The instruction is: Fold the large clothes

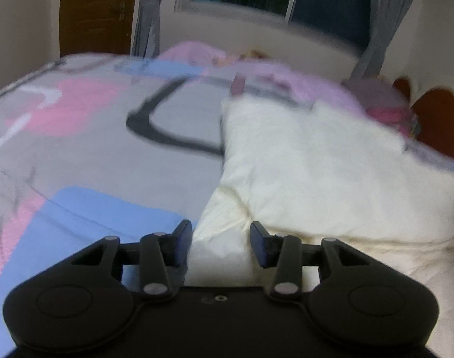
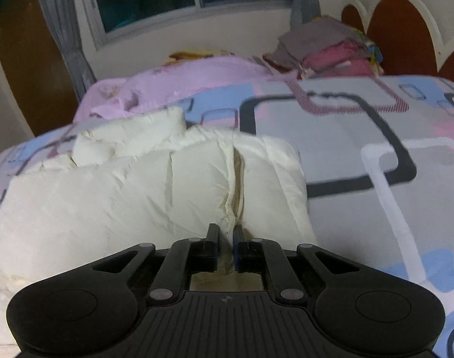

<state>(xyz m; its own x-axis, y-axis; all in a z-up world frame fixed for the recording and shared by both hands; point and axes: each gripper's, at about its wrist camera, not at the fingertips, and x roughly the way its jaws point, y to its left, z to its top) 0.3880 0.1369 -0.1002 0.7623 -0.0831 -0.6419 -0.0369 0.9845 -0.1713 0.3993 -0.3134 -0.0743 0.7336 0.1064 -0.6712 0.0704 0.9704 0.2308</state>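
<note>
A cream-white puffy jacket point(image 1: 316, 164) lies on the bed; it also shows in the right wrist view point(image 2: 131, 185), with a split along its front opening. My left gripper point(image 1: 221, 243) is open, its jaws standing either side of a bunched edge of the jacket at its left side. My right gripper point(image 2: 226, 238) is shut on the jacket's edge at the front opening, pinching a fold of fabric between its fingers.
The bedspread point(image 1: 77, 149) is grey with pink, blue and black shapes. A pink blanket point(image 2: 179, 80) lies at the far side. A stack of folded clothes point(image 2: 325, 47) sits by the headboard point(image 2: 400, 29). A window and grey curtains stand behind.
</note>
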